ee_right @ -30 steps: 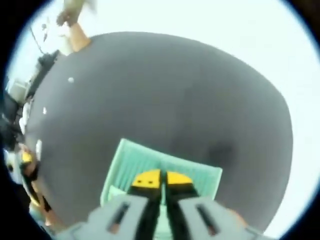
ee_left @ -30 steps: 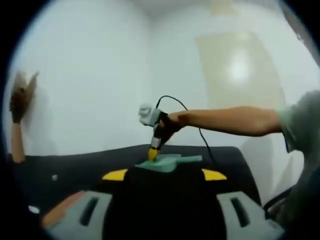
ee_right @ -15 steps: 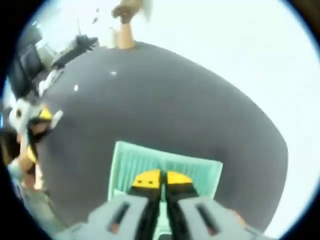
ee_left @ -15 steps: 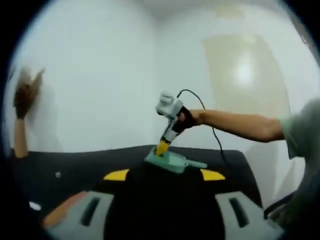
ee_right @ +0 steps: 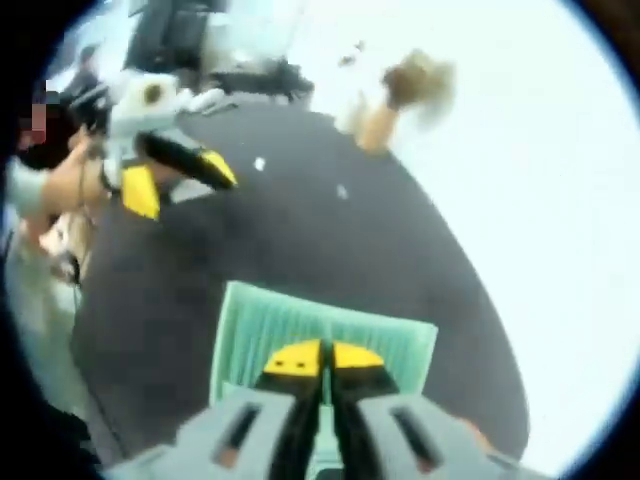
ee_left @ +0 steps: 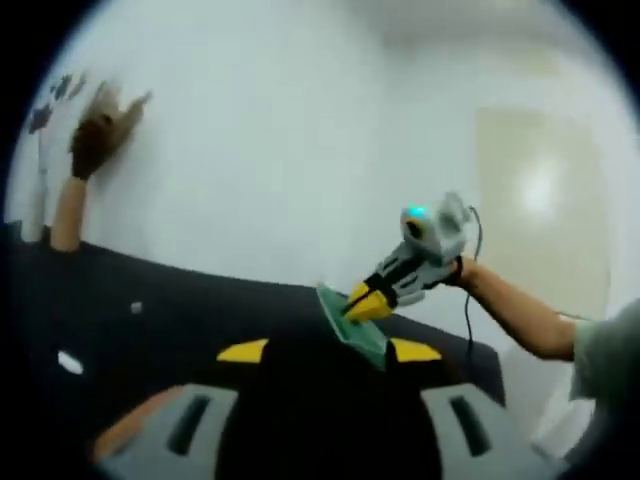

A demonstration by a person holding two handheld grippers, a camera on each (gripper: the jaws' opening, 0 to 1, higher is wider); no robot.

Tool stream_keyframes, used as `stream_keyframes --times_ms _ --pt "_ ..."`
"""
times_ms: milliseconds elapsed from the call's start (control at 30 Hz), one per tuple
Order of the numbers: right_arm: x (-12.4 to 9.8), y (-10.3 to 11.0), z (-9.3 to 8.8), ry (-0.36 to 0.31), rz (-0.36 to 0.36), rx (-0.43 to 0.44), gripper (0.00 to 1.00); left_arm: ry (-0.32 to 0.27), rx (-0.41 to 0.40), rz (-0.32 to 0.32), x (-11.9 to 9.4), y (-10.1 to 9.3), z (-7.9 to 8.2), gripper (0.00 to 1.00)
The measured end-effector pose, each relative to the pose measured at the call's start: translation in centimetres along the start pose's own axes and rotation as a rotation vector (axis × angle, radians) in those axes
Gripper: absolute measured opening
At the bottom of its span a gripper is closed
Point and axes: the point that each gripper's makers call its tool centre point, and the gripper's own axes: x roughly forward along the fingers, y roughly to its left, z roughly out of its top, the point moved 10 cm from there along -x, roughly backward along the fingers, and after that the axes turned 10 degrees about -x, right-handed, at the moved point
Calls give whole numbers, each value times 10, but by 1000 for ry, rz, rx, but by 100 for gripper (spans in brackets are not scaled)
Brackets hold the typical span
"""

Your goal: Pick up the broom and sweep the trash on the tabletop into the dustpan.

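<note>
**Dustpan up in my right gripper, broom by the wall**

My right gripper has its jaws pinched tight on the green dustpan, tilted above the black tabletop. My left gripper hangs spread wide, holding nothing. The broom stands at the table's far edge by the wall, I think – it's blurry. Two small white bits of trash lie on the tabletop, well apart from the dustpan.

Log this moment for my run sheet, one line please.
right gripper: shut on dustpan | left gripper: open | broom: against wall
</note>
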Motion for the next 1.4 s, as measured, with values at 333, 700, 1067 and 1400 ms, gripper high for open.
stream_keyframes --times_ms 333,700,1067,1400 --pt "-8 28 20 -190 -33 -145 1 -100 -296 97 5 2 18 29" --pt "-5 49 21 -284 -77 -187 1 -13 -578 71 13 4 -7 21" --pt "2 61 15 -308 -87 -188 1 24 -716 66 22 2 -23 18" --pt "6 69 18 -306 -81 -199 1 38 -812 43 27 11 -27 10"
